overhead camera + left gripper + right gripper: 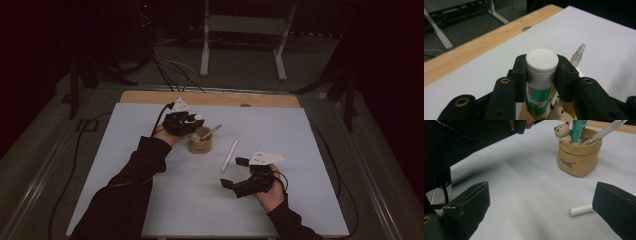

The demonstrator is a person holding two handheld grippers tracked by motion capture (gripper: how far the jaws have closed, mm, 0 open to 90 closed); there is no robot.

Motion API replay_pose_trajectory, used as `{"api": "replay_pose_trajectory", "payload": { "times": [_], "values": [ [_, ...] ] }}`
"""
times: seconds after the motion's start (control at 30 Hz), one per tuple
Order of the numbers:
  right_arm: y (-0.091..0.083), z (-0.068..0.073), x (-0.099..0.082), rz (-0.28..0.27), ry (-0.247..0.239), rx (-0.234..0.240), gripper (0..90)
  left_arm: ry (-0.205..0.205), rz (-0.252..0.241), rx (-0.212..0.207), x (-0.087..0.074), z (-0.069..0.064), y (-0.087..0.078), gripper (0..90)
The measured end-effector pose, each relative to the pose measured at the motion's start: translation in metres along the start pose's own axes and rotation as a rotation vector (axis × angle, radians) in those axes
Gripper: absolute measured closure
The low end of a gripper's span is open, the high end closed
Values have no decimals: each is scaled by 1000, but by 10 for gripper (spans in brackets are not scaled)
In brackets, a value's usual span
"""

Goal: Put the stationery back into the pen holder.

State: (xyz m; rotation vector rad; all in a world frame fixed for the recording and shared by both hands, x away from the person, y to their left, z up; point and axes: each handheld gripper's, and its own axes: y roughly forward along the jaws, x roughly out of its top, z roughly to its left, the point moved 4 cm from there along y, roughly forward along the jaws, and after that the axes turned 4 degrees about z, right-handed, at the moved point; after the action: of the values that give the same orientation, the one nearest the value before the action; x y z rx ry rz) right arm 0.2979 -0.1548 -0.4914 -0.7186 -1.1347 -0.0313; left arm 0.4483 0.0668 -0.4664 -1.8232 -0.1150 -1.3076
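A glue stick (541,62) with a white cap and green label stands in a small tan holder (200,145). My left gripper (541,71) is shut on it, with the jaws pressing on both sides just under the cap. In the high view the left gripper (186,122) is over the holder's far left rim. The holder (577,157) also carries a small bear figure (563,131) and a slanted pen (604,131). My right gripper (541,205) is open with nothing between its jaws, low over the table near a white pen (581,209). That white pen (230,155) lies flat, right of the holder.
A white sheet (150,200) covers the table, and a wooden strip (210,98) shows along the far edge. The right gripper (234,172) sits at the front right. Cables and a metal stand (245,45) are on the dark floor beyond.
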Motion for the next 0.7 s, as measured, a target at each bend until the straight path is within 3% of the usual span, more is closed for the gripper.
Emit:
{"api": "replay_pose_trajectory", "payload": {
  "times": [0.03, 0.23, 0.3, 0.33, 0.43, 0.53, 0.7],
  "values": [
    [0, 0, 0, -1, 1, 2, 12, -17, -2, -24, 0, 1, 0, 629],
    [0, -1, 0, -3, 5, 2, 12, -84, -35, -17, 6, 2, -5, 326],
    [-1, -1, 0, -4, 3, 1, 12, -93, -48, -67, 8, 1, -8, 234],
    [-1, -1, 0, -4, 2, 2, 12, -91, -48, -82, 8, 0, -10, 183],
    [-1, -1, 0, -5, 3, 2, 12, -51, -46, -105, 9, -7, -14, 143],
    [-2, -1, 1, -10, 3, 1, 12, -43, -45, -130, 10, -14, -18, 58],
    [-4, -2, 2, -14, 4, -3, 12, -37, -73, -162, 14, -26, -31, 23]
  ]
}}
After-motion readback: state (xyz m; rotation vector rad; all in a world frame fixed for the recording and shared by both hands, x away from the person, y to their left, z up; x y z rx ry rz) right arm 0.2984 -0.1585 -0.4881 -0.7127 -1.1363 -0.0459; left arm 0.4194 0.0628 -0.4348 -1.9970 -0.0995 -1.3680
